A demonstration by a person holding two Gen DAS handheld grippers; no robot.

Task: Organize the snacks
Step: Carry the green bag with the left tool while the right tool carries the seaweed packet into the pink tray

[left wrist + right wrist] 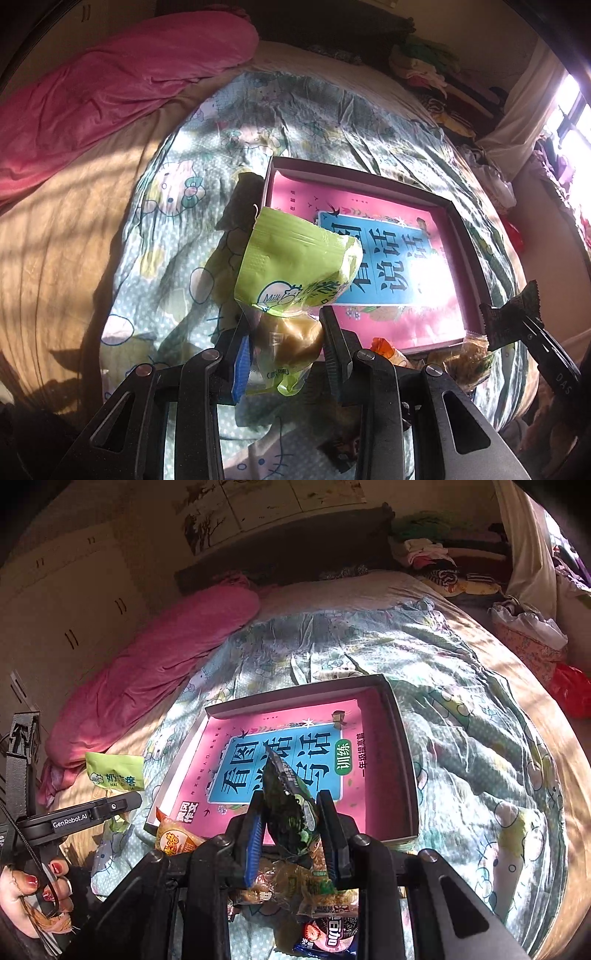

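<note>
Snacks are in both tools: the left gripper (286, 332) is closed on a green packet (295, 273) holding a pale pastry, and the right gripper (291, 827) is closed on a small dark packet (291, 801), both raised over the near edge of the box (399, 716) with the pink book (373, 775) in it. These look light, crinkly and slippery, and the pastry probably crushes easily, so a gentle pinch across the sealed edge seems safest. The right view alone shows the loose pile below: an orange packet (173, 840), a blue biscuit packet (328, 936) and the person's hand (33, 893). The left view shows more of the quilt (177, 206).
</note>
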